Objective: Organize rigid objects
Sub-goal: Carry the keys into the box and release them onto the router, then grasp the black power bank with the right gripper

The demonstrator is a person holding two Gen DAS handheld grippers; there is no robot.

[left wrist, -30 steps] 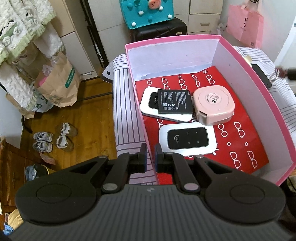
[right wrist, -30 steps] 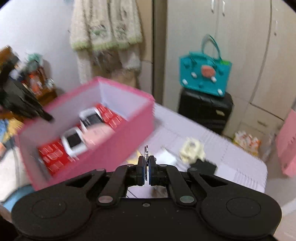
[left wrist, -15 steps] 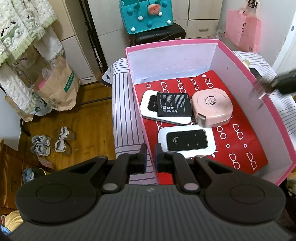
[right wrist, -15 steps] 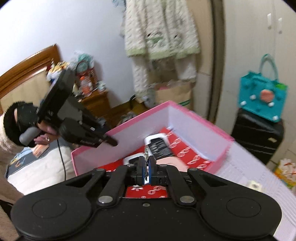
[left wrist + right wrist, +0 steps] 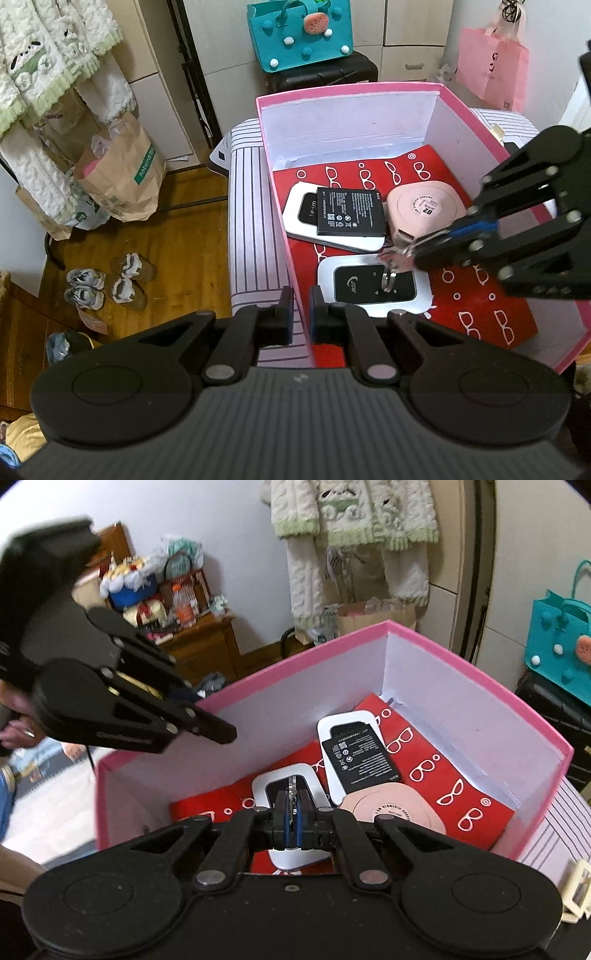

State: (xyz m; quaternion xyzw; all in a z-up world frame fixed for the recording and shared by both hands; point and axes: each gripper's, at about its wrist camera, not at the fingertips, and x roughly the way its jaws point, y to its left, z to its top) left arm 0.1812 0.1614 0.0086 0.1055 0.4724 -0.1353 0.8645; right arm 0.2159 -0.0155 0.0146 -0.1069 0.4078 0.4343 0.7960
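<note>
A pink box [image 5: 476, 122] with a red patterned floor holds a white router [image 5: 373, 286], a second white router [image 5: 299, 218] with a black battery [image 5: 349, 218] on it, and a pink round case [image 5: 424, 208]. My left gripper [image 5: 301, 314] is shut on the box's near left wall. My right gripper [image 5: 417, 253] is shut on a metal key with a ring [image 5: 391, 264] and holds it just above the near router. In the right wrist view the key [image 5: 293, 788] sticks up between the right gripper's [image 5: 293, 805] pads, over that router [image 5: 288, 782].
The box stands on a striped cloth surface [image 5: 251, 236]. A paper bag [image 5: 122, 177] and shoes [image 5: 107, 280] are on the wooden floor to the left. A teal bag [image 5: 299, 33] on a black case is behind. A cream object [image 5: 576, 890] lies right of the box.
My right gripper has swung with the key from outside the box on the right to over its inside, above the near router. My left gripper has stayed on the box wall.
</note>
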